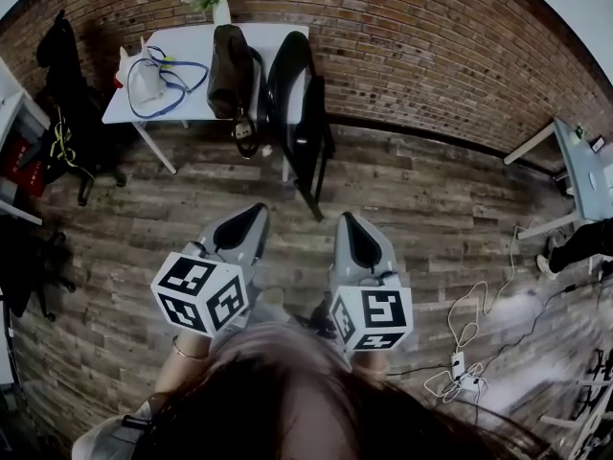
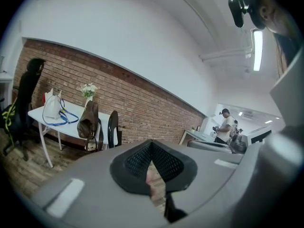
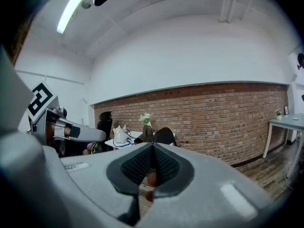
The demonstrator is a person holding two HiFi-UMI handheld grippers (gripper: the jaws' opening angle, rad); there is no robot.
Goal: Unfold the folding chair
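The approach is judged to be the step in hand: the black folding chair [image 1: 299,113] is seen folded and leant against the right end of the white table [image 1: 182,41], beside the brown bag [image 1: 230,70] on it, and nothing is touched yet. The left gripper [image 1: 257,211] and right gripper [image 1: 347,220] are held side by side, well short of the table, pointed toward it and tipped slightly down. Both are fully closed and empty. Next, the gap must be covered, the jaws opened and the chair's frame gripped
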